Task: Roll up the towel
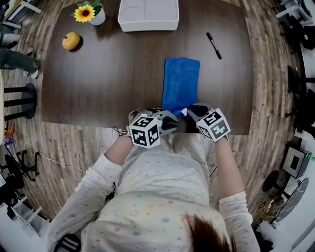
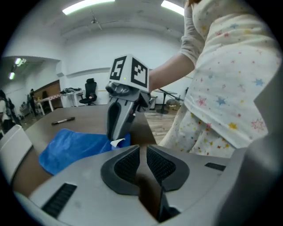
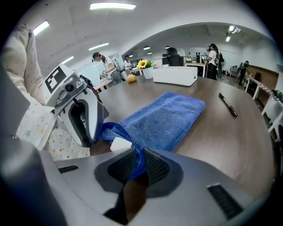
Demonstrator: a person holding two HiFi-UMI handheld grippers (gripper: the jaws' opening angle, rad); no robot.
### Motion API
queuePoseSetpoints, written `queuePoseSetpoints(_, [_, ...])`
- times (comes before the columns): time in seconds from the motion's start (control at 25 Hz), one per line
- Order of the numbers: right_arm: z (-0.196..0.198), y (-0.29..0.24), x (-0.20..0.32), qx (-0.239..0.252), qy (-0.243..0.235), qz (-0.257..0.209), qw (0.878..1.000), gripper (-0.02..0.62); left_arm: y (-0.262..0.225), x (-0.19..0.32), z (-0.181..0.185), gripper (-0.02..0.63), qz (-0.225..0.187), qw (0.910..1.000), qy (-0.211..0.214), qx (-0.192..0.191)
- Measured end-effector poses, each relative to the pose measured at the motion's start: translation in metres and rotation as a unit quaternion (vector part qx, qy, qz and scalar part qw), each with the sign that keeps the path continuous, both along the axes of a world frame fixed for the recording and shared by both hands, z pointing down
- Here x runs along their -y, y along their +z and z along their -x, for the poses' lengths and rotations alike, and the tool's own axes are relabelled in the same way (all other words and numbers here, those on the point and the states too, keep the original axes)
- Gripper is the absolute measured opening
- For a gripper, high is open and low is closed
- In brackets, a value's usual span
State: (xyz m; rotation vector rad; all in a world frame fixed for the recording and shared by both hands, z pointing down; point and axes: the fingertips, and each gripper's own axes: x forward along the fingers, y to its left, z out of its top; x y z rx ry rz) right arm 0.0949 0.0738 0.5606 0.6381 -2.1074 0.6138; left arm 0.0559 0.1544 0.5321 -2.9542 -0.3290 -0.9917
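A blue towel (image 1: 181,81) lies flat on the dark wooden table (image 1: 108,74), its near end at the front edge. My right gripper (image 1: 189,112) is shut on that near end: blue cloth (image 3: 163,117) is pinched between its pads, and a white tag (image 3: 120,143) sticks out beside them. My left gripper (image 1: 170,123) hovers just left of the same end by the table's edge. Its jaws stand almost together with only bare table showing in the slit. In the left gripper view the towel (image 2: 73,148) and the right gripper's finger (image 2: 116,123) lie just beyond the left jaws.
A black pen (image 1: 213,45) lies right of the towel. At the back stand a white tray (image 1: 148,15), a sunflower in a white pot (image 1: 88,12) and a yellow fruit (image 1: 71,41). The person stands against the table's front edge. Chairs and gear ring the floor.
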Motion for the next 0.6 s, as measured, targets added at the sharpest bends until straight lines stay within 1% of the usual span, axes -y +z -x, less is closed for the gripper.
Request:
queuePoseSetpoints(0.12, [0.0, -0.001, 0.0, -0.003, -0.006, -0.001, 1.0, 0.058, 0.007, 0.027, 0.008, 0.037, -0.03, 0.9974, -0.065, 0.011])
queuePoseSetpoints(0.24, [0.001, 0.0, -0.001, -0.007, -0.01, -0.001, 1.0, 0.058, 0.017, 0.049, 0.021, 0.038, -0.054, 0.9922, -0.107, 0.035])
queuePoseSetpoints(0.28, [0.001, 0.001, -0.001, -0.008, -0.012, -0.001, 1.0, 0.057, 0.018, 0.056, 0.025, 0.038, -0.058, 0.9903, -0.121, 0.037])
queuePoseSetpoints(0.36, [0.002, 0.001, 0.0, -0.008, -0.014, 0.001, 1.0, 0.057, 0.019, 0.069, 0.034, 0.038, -0.056, 0.9851, -0.157, 0.041])
queuePoseSetpoints(0.48, [0.001, 0.001, -0.001, -0.008, -0.014, 0.003, 1.0, 0.057, 0.024, 0.085, 0.049, 0.038, -0.047, 0.9745, -0.213, 0.055])
queuePoseSetpoints(0.52, [0.001, 0.0, 0.0, -0.007, -0.014, 0.003, 1.0, 0.057, 0.021, 0.088, 0.052, 0.037, -0.039, 0.9719, -0.227, 0.047])
queuePoseSetpoints(0.6, [0.001, 0.0, 0.0, -0.007, -0.015, 0.005, 1.0, 0.057, 0.006, 0.091, 0.054, 0.037, -0.024, 0.9687, -0.247, 0.009])
